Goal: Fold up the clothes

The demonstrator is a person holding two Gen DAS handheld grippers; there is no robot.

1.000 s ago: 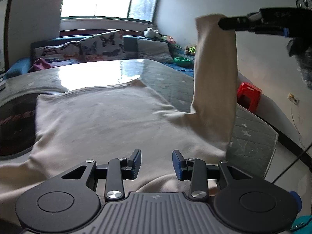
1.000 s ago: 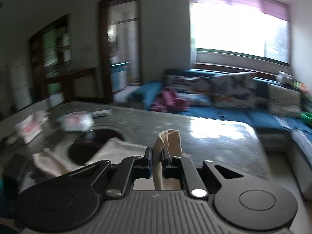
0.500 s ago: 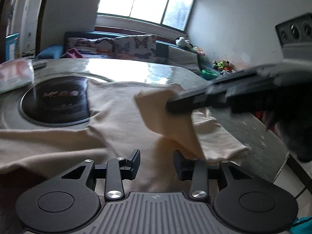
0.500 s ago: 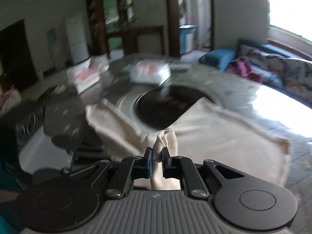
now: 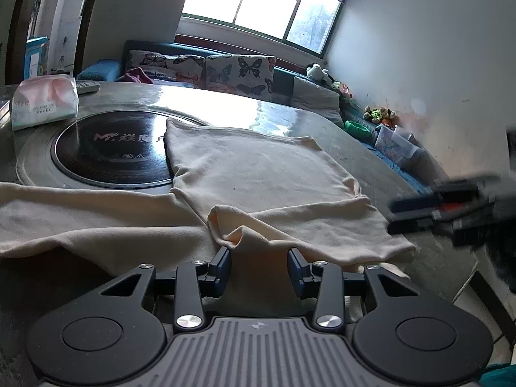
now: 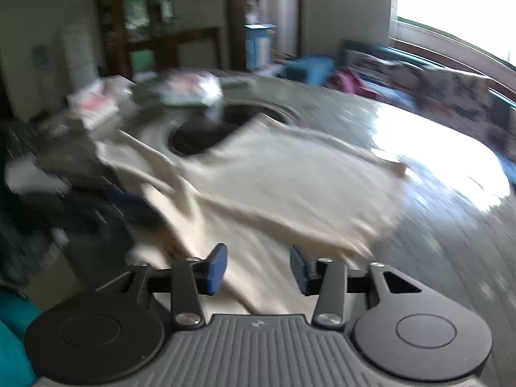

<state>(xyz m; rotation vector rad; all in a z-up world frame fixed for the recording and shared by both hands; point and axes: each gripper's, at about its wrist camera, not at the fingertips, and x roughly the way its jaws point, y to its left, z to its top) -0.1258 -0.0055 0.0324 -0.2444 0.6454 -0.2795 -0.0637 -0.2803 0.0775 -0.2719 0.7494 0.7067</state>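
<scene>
Sleeve's down, both my jaws spread and empty

That bunched cuff (image 5: pixel 225 225) on the shirt (image 5: pixel 258 167) by my left jaws (image 5: pixel 259 266) could spring back; right jaws (image 6: pixel 258 269) just opened, letting go.

We are noting a bright window (image 5: pixel 267 6) lighting the room, a white wall (image 5: pixel 419 64) to its right, and a blue sofa (image 5: pixel 103 68) carrying butterfly cushions (image 5: pixel 238 72) beneath it. We are observing a dark wooden cabinet (image 6: pixel 154 29) and a doorway (image 6: pixel 267 16), both blurred.

A home living room: blue sofa (image 5: pixel 283 77) with butterfly cushions (image 5: pixel 238 72), window (image 5: pixel 258 3).
</scene>
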